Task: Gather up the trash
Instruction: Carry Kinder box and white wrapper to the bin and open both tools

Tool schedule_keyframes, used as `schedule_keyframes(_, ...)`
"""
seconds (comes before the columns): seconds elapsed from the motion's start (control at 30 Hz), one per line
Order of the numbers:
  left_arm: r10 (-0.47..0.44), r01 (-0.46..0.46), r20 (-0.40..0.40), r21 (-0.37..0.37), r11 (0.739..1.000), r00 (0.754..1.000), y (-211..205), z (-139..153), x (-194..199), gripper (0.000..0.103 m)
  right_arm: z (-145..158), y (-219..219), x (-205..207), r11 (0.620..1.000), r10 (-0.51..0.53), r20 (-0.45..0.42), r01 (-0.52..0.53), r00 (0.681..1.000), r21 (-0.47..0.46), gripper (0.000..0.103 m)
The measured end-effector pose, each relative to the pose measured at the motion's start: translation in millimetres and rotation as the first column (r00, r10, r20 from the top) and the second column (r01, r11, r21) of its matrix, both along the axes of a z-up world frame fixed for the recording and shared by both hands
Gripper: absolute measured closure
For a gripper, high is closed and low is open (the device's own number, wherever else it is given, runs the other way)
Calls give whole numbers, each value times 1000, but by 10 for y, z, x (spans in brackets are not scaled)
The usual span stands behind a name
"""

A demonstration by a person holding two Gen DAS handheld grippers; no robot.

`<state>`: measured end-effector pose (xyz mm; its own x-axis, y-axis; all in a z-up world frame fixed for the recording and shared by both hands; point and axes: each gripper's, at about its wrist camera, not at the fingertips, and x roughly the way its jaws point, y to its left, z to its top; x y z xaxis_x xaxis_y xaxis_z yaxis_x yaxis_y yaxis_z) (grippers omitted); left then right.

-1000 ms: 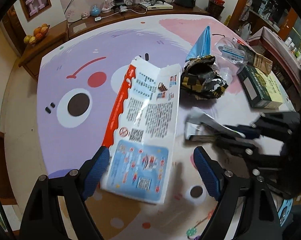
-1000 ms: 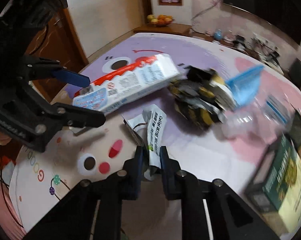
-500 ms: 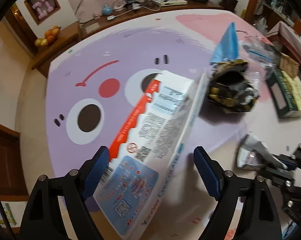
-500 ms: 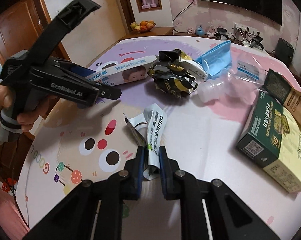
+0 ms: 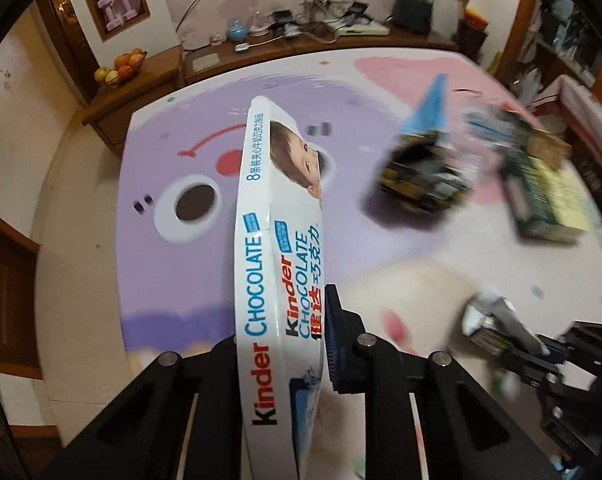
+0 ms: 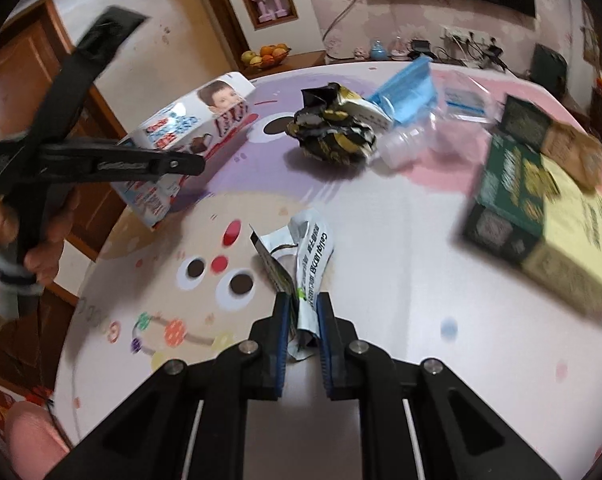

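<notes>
A person holds two grippers over a table covered in a cartoon-printed cloth, with litter scattered across it.

The left gripper has just been closing, and its jaws now clamp a flat white chocolate box by its two broad faces, near the end closest to the camera. In the left wrist view the box stands on edge and runs from 6 o'clock up toward 12 o'clock. Readable print says "Kinder CHOCOLATE" on two faces, with Chinese characters beside it and a child's photo near the far end. It looks like thin card: light, fairly stiff along its length, but easy to crush if squeezed hard. The grip on the wide faces near one end seems sensible, though the long free end may swing.

The right gripper is shut on a crumpled silver wrapper, which rises from the jaws at 6 o'clock toward the centre of the right wrist view. The wrapper carries small dark print that cannot be read with confidence. It appears thin, soft and nearly weightless, so it could slip out.

More rubbish lies on the table in the right wrist view: a crumpled black and gold wrapper near 12 o'clock, a blue face mask just beyond it, clear plastic packaging beside that, and a green and yellow box at 3 o'clock, its writing blurred.
</notes>
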<state>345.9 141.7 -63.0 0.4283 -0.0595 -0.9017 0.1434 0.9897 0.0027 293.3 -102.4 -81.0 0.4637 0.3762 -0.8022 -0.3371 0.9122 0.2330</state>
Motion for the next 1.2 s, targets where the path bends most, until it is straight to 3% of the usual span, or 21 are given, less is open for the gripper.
schedule_keyframes(0.23,-52,54,20,-146,988,998,-389,318,-1230,88,197,-330,-850,985,-108,-27,111,994,134,90)
schedule_keyframes(0.43,-82,96,72,-228,969,994,-798,390,-2303,88,313,-699,-1746,947,-241,-49,246,969,206,90)
schedule_keyframes(0.57,-99,125,112,-257,958,989,-1039,349,-2843,88,361,-873,-2232,927,-316,-36,317,948,200,90)
schedule_keyframes(0.7,-167,186,87,-295,937,982,-1312,84,-3265,88,302,-1024,-2626,901,-388,-47,389,921,190,90)
schedule_keyframes(0.8,-218,218,36,-310,925,975,-1454,-194,-3437,88,116,-1108,-2869,886,-423,-83,431,902,169,90)
schedule_keyframes(0.93,-304,291,-18,-241,926,953,-1668,-617,-3615,86,-340,-1216,-3004,864,-463,-185,488,867,126,90)
schedule_keyframes(1.07,-392,367,-110,-193,910,913,-1906,-1026,-3741,87,-897,-1412,-2972,816,-511,-318,567,799,114,90)
schedule_keyframes(1.2,-419,396,-206,-143,907,884,-2058,-1467,-3710,87,-1348,-1493,-2929,788,-547,-372,611,750,74,90)
